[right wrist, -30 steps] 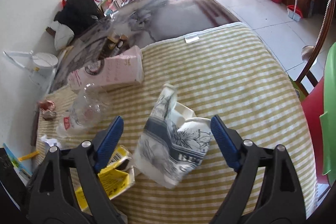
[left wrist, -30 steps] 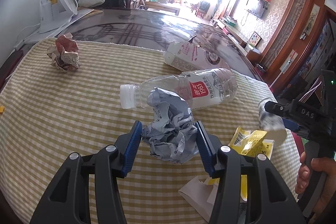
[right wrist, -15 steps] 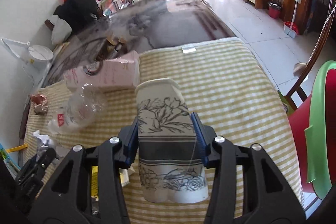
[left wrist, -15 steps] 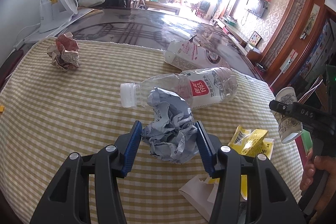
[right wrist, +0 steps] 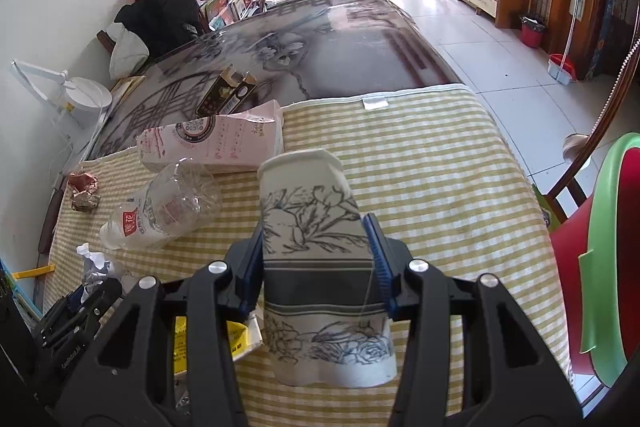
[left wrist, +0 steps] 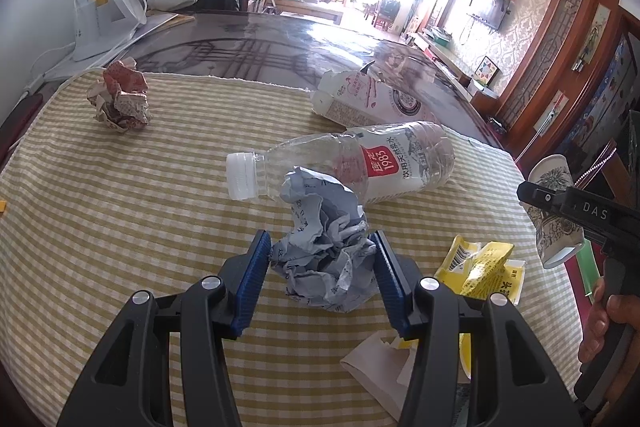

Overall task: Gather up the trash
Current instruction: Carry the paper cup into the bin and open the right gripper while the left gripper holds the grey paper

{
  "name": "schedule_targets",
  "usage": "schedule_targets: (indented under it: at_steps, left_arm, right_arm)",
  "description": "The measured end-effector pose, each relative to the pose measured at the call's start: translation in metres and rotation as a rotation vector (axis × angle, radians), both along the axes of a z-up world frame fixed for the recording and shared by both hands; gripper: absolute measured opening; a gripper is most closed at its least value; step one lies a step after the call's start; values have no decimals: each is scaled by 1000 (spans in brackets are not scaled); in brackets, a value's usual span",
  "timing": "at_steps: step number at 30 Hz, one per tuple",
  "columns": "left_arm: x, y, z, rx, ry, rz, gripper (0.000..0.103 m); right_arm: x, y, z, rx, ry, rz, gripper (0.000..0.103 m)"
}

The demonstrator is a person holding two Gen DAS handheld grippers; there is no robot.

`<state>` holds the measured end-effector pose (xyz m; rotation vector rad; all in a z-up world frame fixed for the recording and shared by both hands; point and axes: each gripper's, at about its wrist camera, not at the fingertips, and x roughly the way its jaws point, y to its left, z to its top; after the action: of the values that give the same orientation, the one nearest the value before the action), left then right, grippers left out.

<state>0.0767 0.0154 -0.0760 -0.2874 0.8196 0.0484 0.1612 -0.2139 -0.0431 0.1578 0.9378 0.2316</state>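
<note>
My left gripper [left wrist: 320, 263] is shut on a crumpled grey paper ball [left wrist: 320, 227] that rests on the checked cloth [left wrist: 120, 227]. Both blue pads touch the paper's sides. My right gripper [right wrist: 314, 239] is shut on a white paper cup [right wrist: 308, 203] with dark flower prints. Its pads squeeze the cup's grey band, and the cup hangs a little above the cloth with its squashed mouth pointing away. The left wrist view shows the same cup [left wrist: 554, 235] at the right edge, behind the black right gripper held by a person's hand [left wrist: 604, 323].
A clear plastic bottle [left wrist: 360, 167], a pink carton [left wrist: 368, 103], a red-white crumpled wrapper [left wrist: 120, 99], yellow packets [left wrist: 480, 267] and a white paper scrap [left wrist: 376, 363] lie on the cloth. A red and green plastic object [right wrist: 608, 227] stands past the table's right edge. A white lamp [left wrist: 92, 27] is at the back left.
My right gripper closed on the paper cup, which lay tilted between wide jaws, and raised it slightly. The left gripper and its paper ball stayed still.
</note>
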Motion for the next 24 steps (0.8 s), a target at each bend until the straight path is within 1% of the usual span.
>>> schedule_targets:
  at_steps: [24]
  left_arm:
    - [0,1,0,2,0,1,49]
  right_arm:
    - [-2,2,2,-7,-10,5,45]
